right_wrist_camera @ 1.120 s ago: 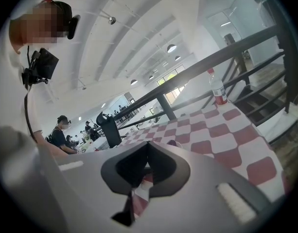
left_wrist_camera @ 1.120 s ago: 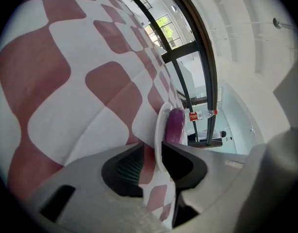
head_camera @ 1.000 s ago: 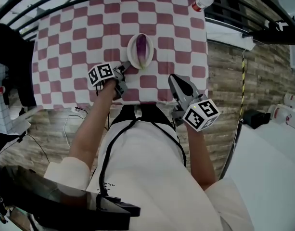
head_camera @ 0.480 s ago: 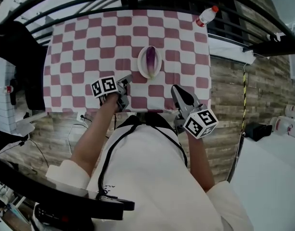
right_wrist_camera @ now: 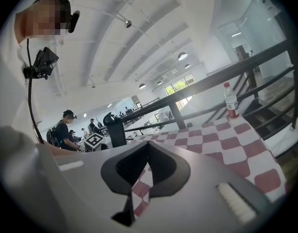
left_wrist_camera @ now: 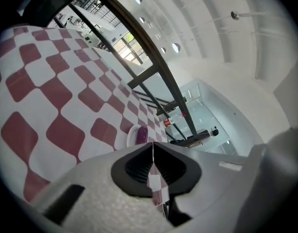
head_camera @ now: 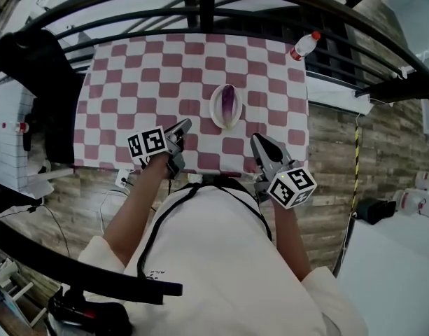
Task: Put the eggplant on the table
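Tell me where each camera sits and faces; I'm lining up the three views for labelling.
Head view: on the person's head, looking steeply down at the table; shows torso, forearms, left gripper, right gripper.
Left gripper view: on the left gripper, jaws closing with nothing between, facing across the table to the eggplant on its plate.
Right gripper view: on the right gripper, jaws together, facing the bottle and railing; the person's shirt shows left.
Shared: head and left gripper views both show the eggplant.
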A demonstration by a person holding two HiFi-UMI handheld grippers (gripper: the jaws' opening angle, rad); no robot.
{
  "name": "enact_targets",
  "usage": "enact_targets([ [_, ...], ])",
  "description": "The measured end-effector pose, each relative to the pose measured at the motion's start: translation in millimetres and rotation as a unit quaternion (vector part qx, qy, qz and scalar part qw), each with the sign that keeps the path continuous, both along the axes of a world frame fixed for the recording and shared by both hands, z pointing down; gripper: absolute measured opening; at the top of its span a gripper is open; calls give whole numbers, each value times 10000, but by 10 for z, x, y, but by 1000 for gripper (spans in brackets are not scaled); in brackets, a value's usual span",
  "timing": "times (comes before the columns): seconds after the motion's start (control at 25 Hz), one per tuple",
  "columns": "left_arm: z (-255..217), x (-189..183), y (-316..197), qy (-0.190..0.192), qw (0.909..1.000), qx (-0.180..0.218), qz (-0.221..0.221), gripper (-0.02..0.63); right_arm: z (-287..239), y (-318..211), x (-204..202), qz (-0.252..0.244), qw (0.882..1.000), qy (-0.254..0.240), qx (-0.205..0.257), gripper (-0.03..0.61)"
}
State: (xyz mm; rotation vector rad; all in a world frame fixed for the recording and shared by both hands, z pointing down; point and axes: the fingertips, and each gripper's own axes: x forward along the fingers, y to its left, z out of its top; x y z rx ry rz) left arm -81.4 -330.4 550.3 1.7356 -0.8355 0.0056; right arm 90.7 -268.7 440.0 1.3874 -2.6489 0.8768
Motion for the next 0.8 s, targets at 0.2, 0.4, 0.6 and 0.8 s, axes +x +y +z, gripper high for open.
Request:
enact_targets([
  [0.2, -287, -148, 88, -94, 9994, 333, -97, 6, -143, 21, -3, -65, 9999, -15, 108, 9],
  [0.4, -553, -263, 165, -21, 9980, 579, -243, 6, -234, 21, -10, -128, 9997, 4, 226, 8],
  [0.6, -748, -284, 265, -12, 9968, 777, -170, 6, -271, 48, -34, -170, 9995, 42, 274, 8],
  [0.8, -877, -261, 311, 87, 9954, 943, -117, 6, -288, 56, -8, -144, 9994, 86, 303, 8],
])
